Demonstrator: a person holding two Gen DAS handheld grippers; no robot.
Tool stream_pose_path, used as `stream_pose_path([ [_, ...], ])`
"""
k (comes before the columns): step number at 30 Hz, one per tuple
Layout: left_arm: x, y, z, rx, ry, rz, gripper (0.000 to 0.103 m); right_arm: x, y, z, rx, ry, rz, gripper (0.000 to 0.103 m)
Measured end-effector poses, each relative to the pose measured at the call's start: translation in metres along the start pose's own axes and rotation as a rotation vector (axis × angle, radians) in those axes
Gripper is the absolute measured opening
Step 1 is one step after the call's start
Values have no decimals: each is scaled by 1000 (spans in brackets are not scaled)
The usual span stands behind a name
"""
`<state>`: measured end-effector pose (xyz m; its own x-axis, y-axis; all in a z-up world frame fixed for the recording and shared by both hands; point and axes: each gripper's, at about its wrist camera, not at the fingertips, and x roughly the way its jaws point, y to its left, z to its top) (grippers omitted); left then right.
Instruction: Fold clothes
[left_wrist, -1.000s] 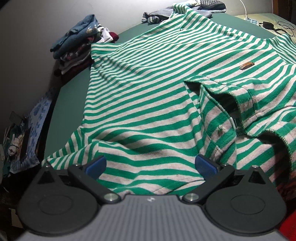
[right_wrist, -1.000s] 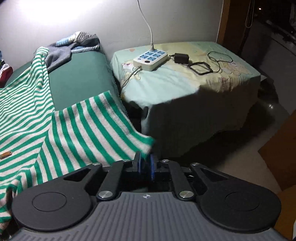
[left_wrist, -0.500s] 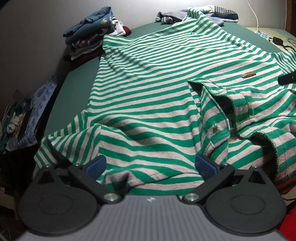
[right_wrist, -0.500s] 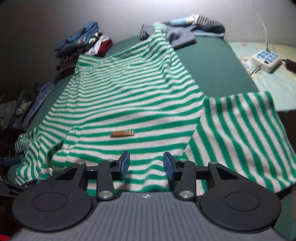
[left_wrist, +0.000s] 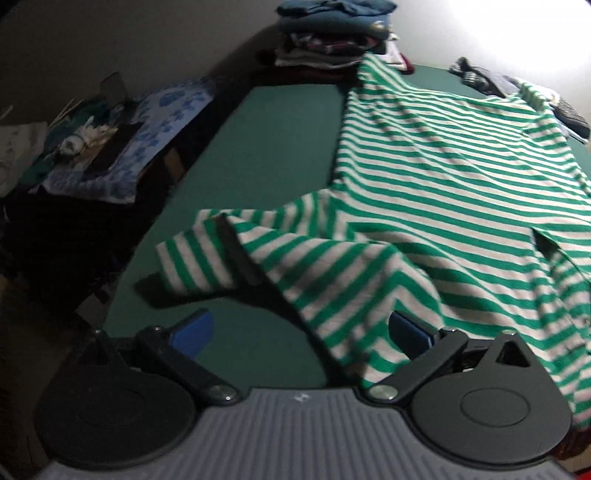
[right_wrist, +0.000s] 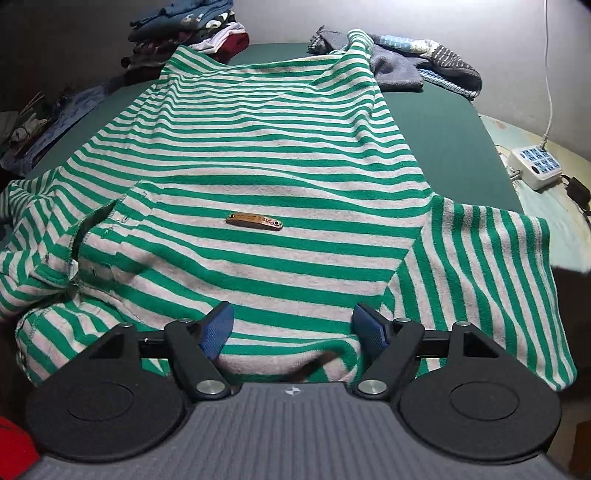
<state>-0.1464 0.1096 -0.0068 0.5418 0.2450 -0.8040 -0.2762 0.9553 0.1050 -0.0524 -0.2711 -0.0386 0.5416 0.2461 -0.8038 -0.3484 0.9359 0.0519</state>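
A green and white striped polo shirt (right_wrist: 277, 155) lies spread face up on the green table (right_wrist: 443, 122), collar toward me, with a small brown label (right_wrist: 254, 220) on the chest. It also shows in the left wrist view (left_wrist: 443, 177), where its left sleeve (left_wrist: 229, 254) lies rumpled and partly lifted. My left gripper (left_wrist: 301, 328) is open and empty, just above the table beside that sleeve and shoulder. My right gripper (right_wrist: 291, 325) is open and empty over the shirt's near shoulder edge, left of the flat right sleeve (right_wrist: 487, 280).
A stack of folded clothes (left_wrist: 332, 37) stands at the table's far left corner. Grey and knitted garments (right_wrist: 413, 62) lie at the far right. A power strip (right_wrist: 535, 166) with cables sits on a side surface to the right. Clutter and a blue-print cloth (left_wrist: 147, 129) lie left of the table.
My right gripper let go of the right sleeve, opened wide and swung over the shirt's near edge. My left gripper swung left toward the left sleeve, which now lies rumpled.
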Motion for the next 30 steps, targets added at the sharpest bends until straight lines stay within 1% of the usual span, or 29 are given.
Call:
stream_pose_path([
  [1, 4, 6, 2, 2, 0, 24, 97, -2, 0, 3, 32, -21, -29, 51],
  [2, 9, 12, 5, 3, -1, 48, 97, -4, -1, 5, 65, -43, -59, 24],
  [3, 11, 20, 6, 14, -11, 60, 98, -7, 0, 12, 105, -78, -56, 18],
  [4, 13, 29, 7, 26, -21, 70, 99, -14, 5, 18, 121, -124, -34, 19],
  [5, 15, 37, 9, 38, -32, 81, 100, -18, 16, 26, 93, -155, 11, 21],
  [6, 17, 46, 10, 50, -43, 91, 99, -22, 28, 34, 64, -185, 57, 28],
  [7, 19, 54, 10, 74, -36, 67, 99, -21, 46, 40, 24, -197, 120, 32],
  [8, 22, 63, 11, 100, -29, 40, 99, -20, 64, 45, -17, -208, 183, 38],
  [9, 22, 70, 10, 124, -27, 20, 99, -19, 82, 51, -58, -218, 247, 40],
  [10, 23, 76, 9, 146, -30, 7, 97, -13, 109, 55, -117, -204, 317, 40],
  [11, 23, 81, 9, 154, -31, -4, 95, -7, 136, 60, -176, -188, 387, 40],
  [13, 25, 90, 9, 160, -33, -20, 79, 4, 188, 60, -308, -167, 496, 41],
  [14, 28, 93, 9, 156, -34, -20, 75, 11, 212, 58, -365, -164, 523, 46],
  [15, 30, 95, 9, 151, -34, -19, 68, 20, 236, 56, -416, -156, 535, 51],
  [16, 34, 96, 10, 148, -31, -24, 63, 27, 252, 56, -441, -147, 539, 52],
  [18, 41, 96, 9, 154, -31, -49, 64, 43, 284, 57, -489, -128, 544, 52],
  [21, 47, 99, 5, 159, -44, -70, 64, 59, 313, 56, -524, -94, 487, 55],
  [23, 47, 103, 3, 146, -54, -104, 57, 67, 326, 55, -549, -81, 442, 56],
  [24, 46, 106, 2, 134, -56, -132, 43, 70, 330, 53, -563, -79, 417, 55],
  [25, 46, 110, 2, 118, -53, -166, 23, 72, 334, 52, -576, -77, 391, 52],
  [26, 46, 113, 2, 100, -54, -184, 20, 72, 334, 53, -577, -74, 386, 41],
  [27, 44, 116, 2, 88, -64, -186, 19, 73, 334, 54, -576, -71, 381, 12],
  [28, 43, 117, 2, 81, -76, -187, 18, 72, 331, 58, -542, -53, 389, 4],
  [30, 39, 118, 3, 72, -102, -191, 14, 70, 327, 64, -481, -24, 417, 4],
])
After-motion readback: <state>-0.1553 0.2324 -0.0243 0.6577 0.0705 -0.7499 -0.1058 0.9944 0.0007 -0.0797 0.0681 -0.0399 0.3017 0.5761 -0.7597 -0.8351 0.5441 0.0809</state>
